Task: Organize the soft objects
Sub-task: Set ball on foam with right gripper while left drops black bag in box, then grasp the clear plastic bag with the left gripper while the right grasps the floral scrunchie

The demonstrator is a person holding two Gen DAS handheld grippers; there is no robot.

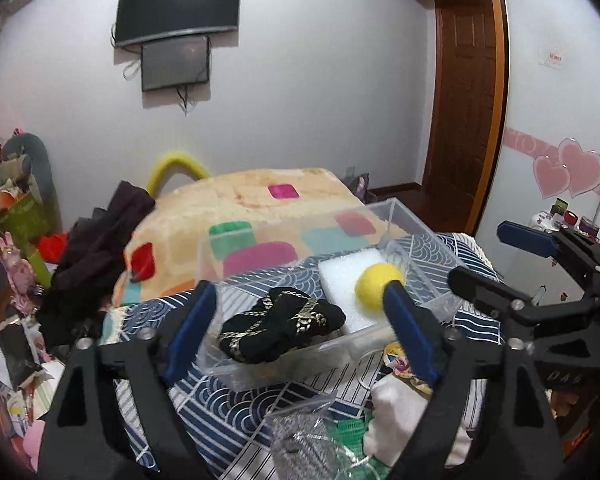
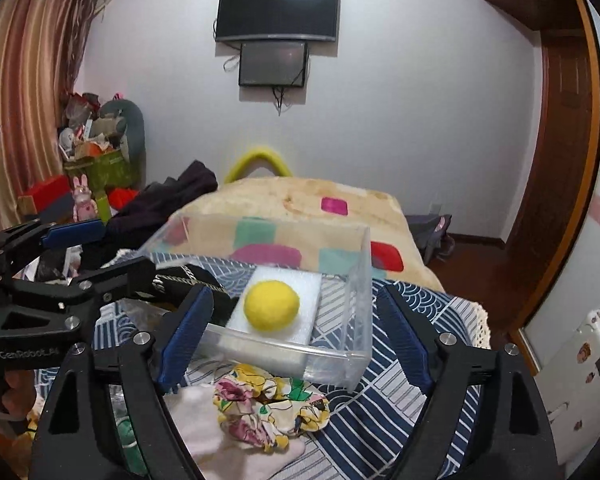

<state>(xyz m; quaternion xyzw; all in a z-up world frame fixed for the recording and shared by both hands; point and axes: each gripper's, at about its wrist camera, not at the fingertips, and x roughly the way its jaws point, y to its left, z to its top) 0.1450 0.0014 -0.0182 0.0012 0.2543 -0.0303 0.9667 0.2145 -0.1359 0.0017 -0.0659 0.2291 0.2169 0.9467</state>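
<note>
Floral scrunchie (image 2: 268, 404) and white cloth (image 2: 204, 432) are lying just in front of the clear box (image 2: 360, 300) on the bed.
Inside the clear box, a yellow ball (image 2: 272, 308) is resting on a white foam block (image 2: 300, 284), with a black gold-trimmed scrunchie (image 1: 284, 320) sitting beside it. Both the left gripper (image 1: 296, 328) and right gripper (image 2: 292, 340) are hovering before the box, jaws spread apart and holding nothing. A silver mesh bag (image 1: 304, 436) is lying near the white cloth.

White wall (image 2: 400, 92), mounted TV (image 2: 277, 12), wooden door (image 1: 466, 92)
</note>
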